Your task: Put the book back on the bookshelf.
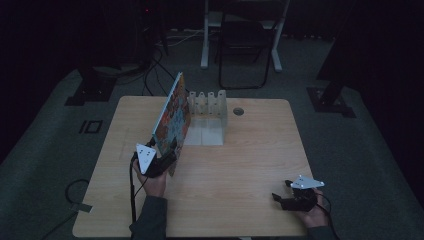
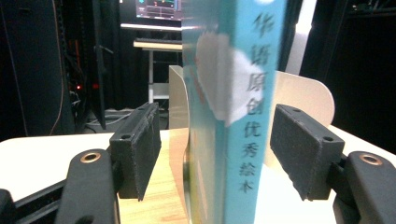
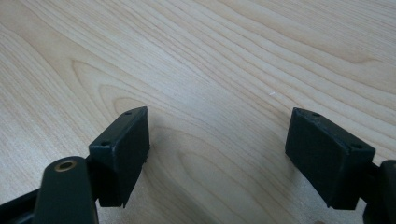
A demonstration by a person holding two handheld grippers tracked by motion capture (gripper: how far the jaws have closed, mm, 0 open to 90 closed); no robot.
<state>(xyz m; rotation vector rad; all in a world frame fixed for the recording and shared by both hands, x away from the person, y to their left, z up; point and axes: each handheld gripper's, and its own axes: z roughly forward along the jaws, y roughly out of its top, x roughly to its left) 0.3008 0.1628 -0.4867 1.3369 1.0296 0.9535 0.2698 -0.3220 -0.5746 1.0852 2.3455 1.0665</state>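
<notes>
Teal-spined picture book [image 2: 233, 116] upright between gaping left gripper [image 2: 219, 144] pads, untouched; right gripper [image 3: 217, 154] wide, empty.

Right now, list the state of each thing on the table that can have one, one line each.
Picture book: on edge, tilted, spine between the left tongs' pads, gaps visible both sides.
Left tongs: open around the book's spine.
Right tongs: open, holding nothing, over bare table.
White divider rack: upright, slots empty as far as visible.
</notes>
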